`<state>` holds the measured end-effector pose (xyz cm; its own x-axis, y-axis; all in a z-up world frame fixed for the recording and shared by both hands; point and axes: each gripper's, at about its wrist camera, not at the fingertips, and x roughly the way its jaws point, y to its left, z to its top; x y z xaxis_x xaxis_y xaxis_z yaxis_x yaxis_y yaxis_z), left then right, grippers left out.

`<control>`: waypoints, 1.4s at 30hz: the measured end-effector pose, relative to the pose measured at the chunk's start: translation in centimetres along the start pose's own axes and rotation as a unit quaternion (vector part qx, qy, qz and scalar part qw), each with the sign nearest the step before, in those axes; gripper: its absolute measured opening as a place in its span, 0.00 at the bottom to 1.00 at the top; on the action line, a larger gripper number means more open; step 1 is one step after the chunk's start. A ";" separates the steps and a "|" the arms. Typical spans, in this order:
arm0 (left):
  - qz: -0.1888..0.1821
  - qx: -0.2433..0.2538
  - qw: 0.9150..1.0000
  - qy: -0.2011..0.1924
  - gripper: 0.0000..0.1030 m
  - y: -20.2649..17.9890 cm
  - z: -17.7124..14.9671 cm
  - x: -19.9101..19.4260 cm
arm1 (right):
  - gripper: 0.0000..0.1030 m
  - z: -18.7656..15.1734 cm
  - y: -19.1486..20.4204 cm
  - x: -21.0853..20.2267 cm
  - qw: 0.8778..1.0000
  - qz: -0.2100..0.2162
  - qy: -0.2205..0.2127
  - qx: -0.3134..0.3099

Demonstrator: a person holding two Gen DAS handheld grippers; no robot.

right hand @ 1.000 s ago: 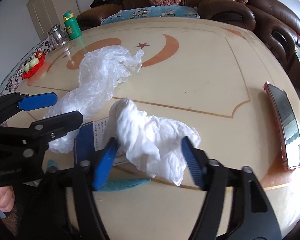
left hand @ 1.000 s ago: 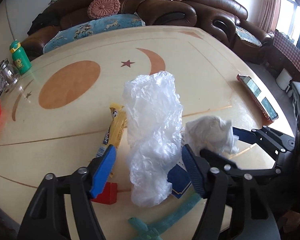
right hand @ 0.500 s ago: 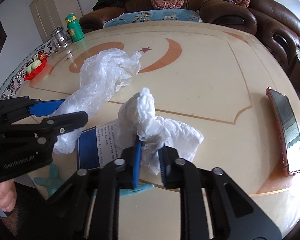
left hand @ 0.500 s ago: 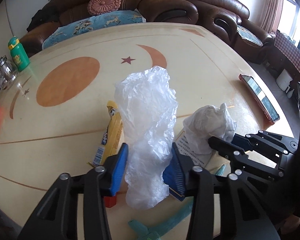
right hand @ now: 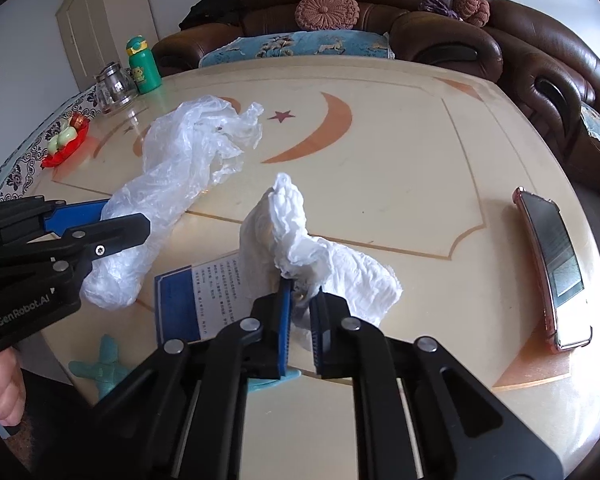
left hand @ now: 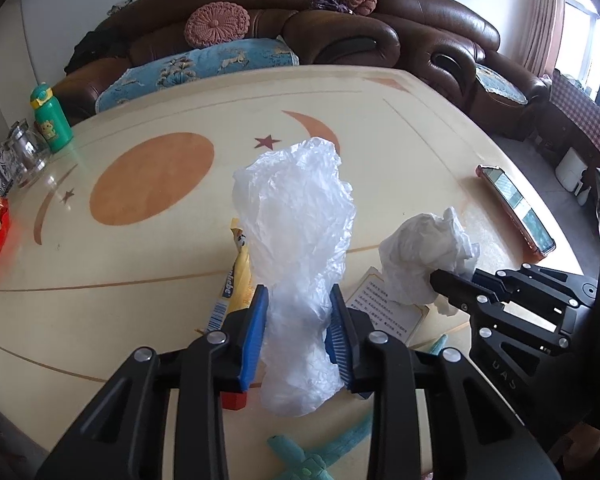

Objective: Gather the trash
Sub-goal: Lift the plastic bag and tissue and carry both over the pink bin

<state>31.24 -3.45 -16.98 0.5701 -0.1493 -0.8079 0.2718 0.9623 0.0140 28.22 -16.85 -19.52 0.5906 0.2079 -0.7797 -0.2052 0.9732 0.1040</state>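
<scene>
A crumpled clear plastic bag (left hand: 300,240) lies lengthwise on the cream table (left hand: 400,152). My left gripper (left hand: 298,320) has its blue pads pressed on the bag's near part, and its jaws are still closing. In the right wrist view the same bag (right hand: 180,184) sits to the left, with the left gripper (right hand: 100,220) on it. A wad of white tissue (right hand: 324,256) is pinched in my right gripper (right hand: 302,304), which is shut on it. From the left wrist view the tissue (left hand: 424,256) shows with the right gripper (left hand: 456,284) behind it.
A yellow wrapper (left hand: 236,284), a blue-and-white leaflet (right hand: 204,300), a red block (left hand: 233,400) and a teal toy (left hand: 320,456) lie near the bag. A phone (right hand: 556,268) rests at the right edge. A green bottle (right hand: 142,64), a glass jar (right hand: 114,86) and a red dish (right hand: 66,140) stand far left.
Both grippers closed from wide open: the left one onto the plastic bag, the right one onto the tissue, which bunched up taller between the pads.
</scene>
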 end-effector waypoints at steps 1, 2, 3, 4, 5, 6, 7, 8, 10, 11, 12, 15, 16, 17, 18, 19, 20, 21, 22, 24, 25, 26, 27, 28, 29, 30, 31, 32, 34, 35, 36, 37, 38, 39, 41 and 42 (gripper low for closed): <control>0.000 -0.001 1.000 -0.001 0.30 0.0 0.0 -0.2 | 0.10 0.0 0.1 -0.2 1.000 0.000 -0.001 0.000; 0.000 -0.003 1.000 -0.002 0.30 0.1 0.0 -0.3 | 0.10 0.1 0.2 -0.3 1.000 -0.001 -0.003 0.001; 0.000 -0.004 1.000 -0.003 0.29 0.2 0.0 -0.5 | 0.10 0.1 0.3 -0.6 1.000 0.000 -0.005 0.000; 0.001 -0.005 1.000 -0.004 0.29 0.3 0.0 -0.7 | 0.10 0.1 0.3 -0.8 1.000 -0.001 -0.006 0.000; 0.002 -0.006 1.000 -0.006 0.29 0.4 0.0 -0.9 | 0.10 0.2 0.4 -1.0 1.000 -0.001 -0.007 0.001; 0.004 -0.007 1.000 -0.007 0.29 0.5 -0.1 -1.1 | 0.10 0.2 0.4 -1.3 1.000 0.000 -0.009 0.001; 0.006 -0.010 1.000 -0.009 0.29 0.6 -0.1 -1.5 | 0.10 0.2 0.4 -1.5 1.000 0.000 -0.010 0.002; 0.005 -0.011 1.000 -0.011 0.29 0.7 -0.1 -1.8 | 0.10 0.3 0.5 -1.8 1.000 -0.001 -0.012 0.002; 0.006 -0.013 1.000 -0.017 0.29 0.8 -0.1 -2.7 | 0.10 0.4 0.6 -2.5 1.000 0.000 -0.016 0.004; 0.007 -0.014 1.000 -0.021 0.29 0.9 -0.1 -3.2 | 0.10 0.5 0.8 -2.9 1.000 -0.001 -0.018 0.004; 0.008 -0.015 1.000 -0.024 0.29 0.8 -0.2 -3.7 | 0.10 0.6 0.9 -3.4 1.000 -0.002 -0.021 0.003; 0.010 -0.016 0.999 -0.036 0.29 0.9 -0.3 -5.5 | 0.10 0.8 1.4 -4.9 1.000 -0.003 -0.030 0.001; 0.012 -0.016 0.999 -0.041 0.29 0.9 -0.4 -6.2 | 0.10 0.8 1.6 -5.4 0.999 -0.004 -0.033 0.000; 0.012 -0.016 0.999 -0.044 0.29 0.9 -0.5 -6.8 | 0.10 0.9 1.8 -6.0 0.999 -0.005 -0.037 -0.001; 0.011 -0.017 0.999 -0.046 0.29 0.9 -0.6 -7.3 | 0.10 0.9 2.1 -6.6 0.999 -0.006 -0.040 -0.003; 0.011 -0.018 0.999 -0.049 0.29 1.0 -0.8 -8.1 | 0.10 0.9 2.3 -7.1 0.999 -0.007 -0.042 -0.004; 0.013 -0.018 0.998 -0.051 0.29 1.0 -1.0 -8.6 | 0.10 0.9 2.6 -7.8 0.999 -0.008 -0.045 -0.005; 0.014 -0.019 0.998 -0.054 0.29 1.1 -1.3 -9.2 | 0.10 0.9 2.8 -8.3 0.999 -0.009 -0.048 -0.006; 0.014 -0.020 0.998 -0.057 0.29 1.1 -1.5 -9.8 | 0.10 0.8 3.1 -9.1 0.999 -0.010 -0.052 -0.008; 0.013 -0.024 0.998 -0.064 0.29 1.1 -2.1 -11.5 | 0.10 0.6 3.6 -10.6 0.998 -0.013 -0.058 -0.010; 0.014 -0.025 0.997 -0.066 0.29 1.1 -2.4 -12.0 | 0.10 0.5 3.9 -11.1 0.998 -0.013 -0.061 -0.010; 0.017 -0.026 0.997 -0.069 0.29 1.0 -2.8 -12.9 | 0.10 0.3 4.2 -11.7 0.998 -0.014 -0.064 -0.010; 0.018 -0.027 0.997 -0.071 0.29 1.0 -3.0 -13.4 | 0.10 0.1 4.5 -12.6 0.998 -0.015 -0.067 -0.012; 0.019 -0.028 0.997 -0.074 0.29 0.9 -3.5 -14.3 | 0.10 -0.1 4.7 -13.3 0.997 -0.016 -0.070 -0.012; 0.019 -0.027 0.997 -0.076 0.29 0.8 -3.8 -14.8 | 0.10 -0.4 5.0 -13.9 0.997 -0.017 -0.072 -0.013; 0.019 -0.027 0.996 -0.079 0.29 0.7 -4.2 -15.4 | 0.10 -0.7 5.3 -14.6 0.997 -0.017 -0.073 -0.014; 0.020 -0.027 0.996 -0.081 0.29 0.5 -4.6 -16.0 | 0.10 -1.0 5.6 -15.2 0.997 -0.017 -0.075 -0.015; 0.020 -0.025 0.996 -0.085 0.29 0.3 -5.1 -16.9 | 0.10 -1.3 5.9 -15.8 0.997 -0.017 -0.077 -0.016; 0.018 -0.023 0.996 -0.090 0.29 -0.1 -5.9 -18.2 | 0.10 -2.0 6.3 -16.9 0.997 -0.018 -0.079 -0.017; 0.017 -0.022 0.995 -0.091 0.29 -0.2 -6.2 -18.7 | 0.10 -2.4 6.5 -17.6 0.996 -0.017 -0.080 -0.017; 0.017 -0.020 0.995 -0.094 0.29 -0.4 -6.6 -19.3 | 0.10 -2.9 6.8 -18.2 0.996 -0.018 -0.082 -0.017; 0.016 -0.020 0.995 -0.096 0.29 -0.6 -7.0 -19.7 | 0.10 -3.3 6.9 -18.8 0.996 -0.020 -0.084 -0.017; 0.014 -0.018 0.995 -0.098 0.29 -0.8 -7.4 -20.3 | 0.10 -3.7 7.1 -19.3 0.996 -0.021 -0.085 -0.017; 0.013 -0.018 0.995 -0.099 0.29 -0.9 -7.7 -20.8 | 0.10 -4.1 7.2 -19.9 0.996 -0.021 -0.087 -0.017; 0.009 -0.018 0.995 -0.102 0.29 -1.2 -8.6 -21.8 | 0.10 -4.9 7.4 -20.9 0.996 -0.022 -0.088 -0.016; 0.008 -0.017 0.994 -0.104 0.29 -1.4 -8.9 -22.2 | 0.10 -5.4 7.6 -21.4 0.996 -0.023 -0.089 -0.016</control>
<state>11.27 0.53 -4.27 0.7225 -0.1744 -0.6690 0.2377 0.9713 0.0034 9.85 -14.46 -5.38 0.7280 0.1793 -0.6617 -0.1975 0.9791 0.0479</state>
